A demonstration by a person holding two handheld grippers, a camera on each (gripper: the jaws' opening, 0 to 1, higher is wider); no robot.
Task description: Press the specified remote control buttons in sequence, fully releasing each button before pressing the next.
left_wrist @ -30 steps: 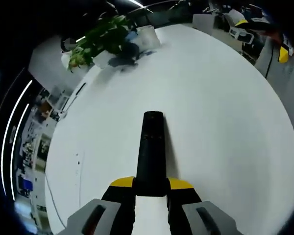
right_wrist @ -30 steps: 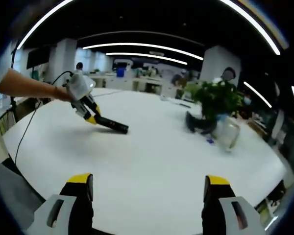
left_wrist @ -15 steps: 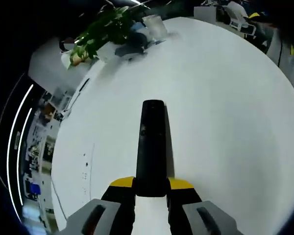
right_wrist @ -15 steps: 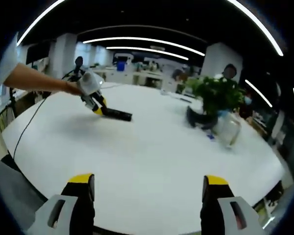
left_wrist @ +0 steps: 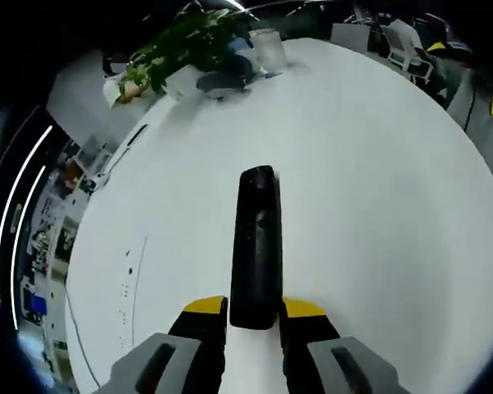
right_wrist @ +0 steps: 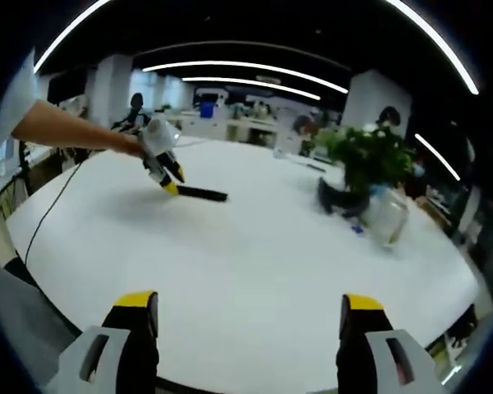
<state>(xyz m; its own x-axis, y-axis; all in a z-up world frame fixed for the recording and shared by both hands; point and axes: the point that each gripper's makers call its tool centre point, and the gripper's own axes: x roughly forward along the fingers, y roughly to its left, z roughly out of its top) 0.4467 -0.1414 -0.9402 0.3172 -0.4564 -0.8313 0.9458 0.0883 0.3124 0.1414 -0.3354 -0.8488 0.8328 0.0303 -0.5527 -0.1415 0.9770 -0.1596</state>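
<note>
A long black remote control (left_wrist: pixel 256 243) points away from me over the white round table (left_wrist: pixel 378 189), and my left gripper (left_wrist: pixel 255 310) is shut on its near end between the yellow-tipped fingers (left_wrist: pixel 205 307). In the right gripper view the same remote (right_wrist: pixel 201 194) sticks out of the left gripper (right_wrist: pixel 171 184), held by a person's arm (right_wrist: pixel 66 131) at the far left of the table (right_wrist: pixel 255 263). My right gripper (right_wrist: pixel 246 316) stands open with nothing between its fingers (right_wrist: pixel 136 305), low over the table's near edge.
A potted green plant (right_wrist: pixel 363 168) and a clear glass jar (right_wrist: pixel 386 215) stand at the table's far right; the plant (left_wrist: pixel 185 53) and jar (left_wrist: pixel 267 49) lie ahead of the remote in the left view. A cable (right_wrist: pixel 45 222) hangs off the left edge. Office desks lie beyond.
The left gripper has carried the remote a little farther away and lowered its tip toward the table. The right gripper has stayed open in about the same place.
</note>
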